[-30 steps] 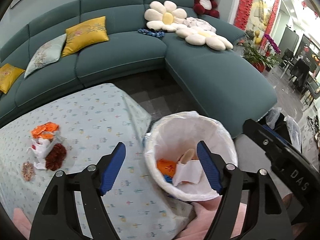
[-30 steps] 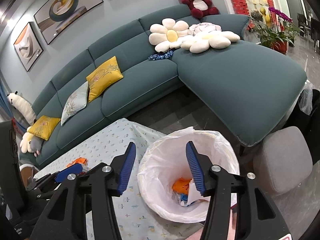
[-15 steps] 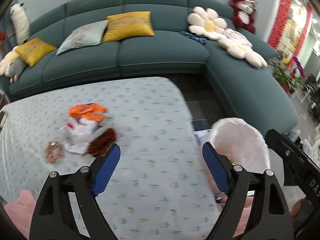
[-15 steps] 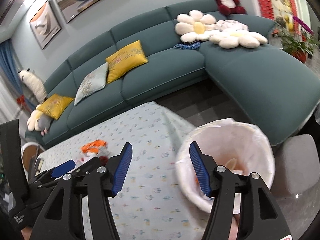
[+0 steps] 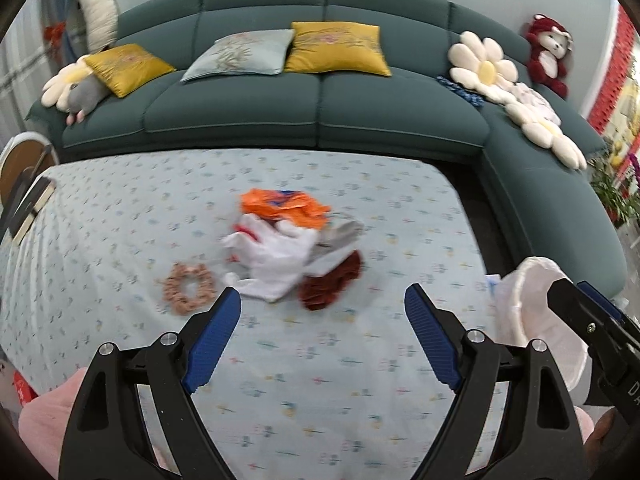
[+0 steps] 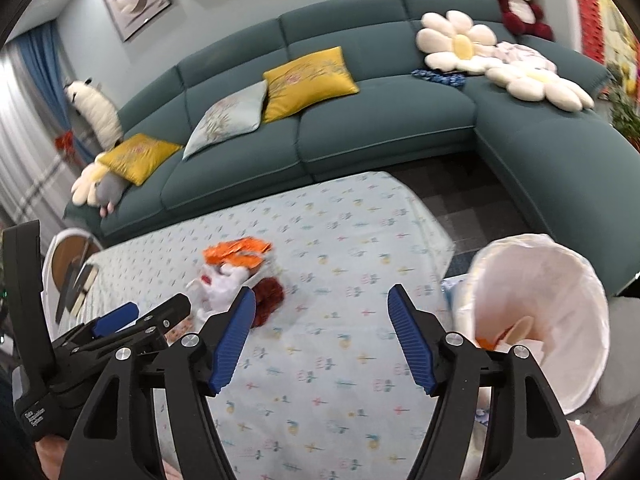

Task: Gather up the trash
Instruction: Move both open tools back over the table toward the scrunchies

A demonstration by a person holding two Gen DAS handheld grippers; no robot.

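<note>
Nearest to the cameras, both tools were empty. The left gripper [image 5: 322, 312] had its blue pads wide apart above the patterned tablecloth [image 5: 320, 380], and it held nothing. The right gripper [image 6: 322, 312] was spread wide in the same way and also held nothing; it was just beside the white-lined trash bin [image 6: 576, 280] at the table's right end. Inside the bin some orange and white pieces were already lying, so I judged that part of the collecting was done.

A little further, right in front of the left gripper, was the remaining pile, somewhat blurred. A crumpled white plastic bag [image 5: 276, 256] lay in the middle, touching an orange wrapper [image 5: 284, 204] behind it and a dark red scrunchie [image 5: 332, 280] at its right. A pink scrunchie [image 5: 186, 288] lay apart, near to the left pad. I could not tell whether the scrunchies count as trash.

The step in hand appeared to be the reach for the next piece. The next move called for bringing the left gripper forward and down over the white bag, with one pad on each side, and then closing on a fold of it. The bag is thin and soft, so the grasp probably needs to be deep enough not to slip.

Far behind stood the teal sofa [image 5: 320, 120] with yellow cushions [image 5: 336, 46].
</note>
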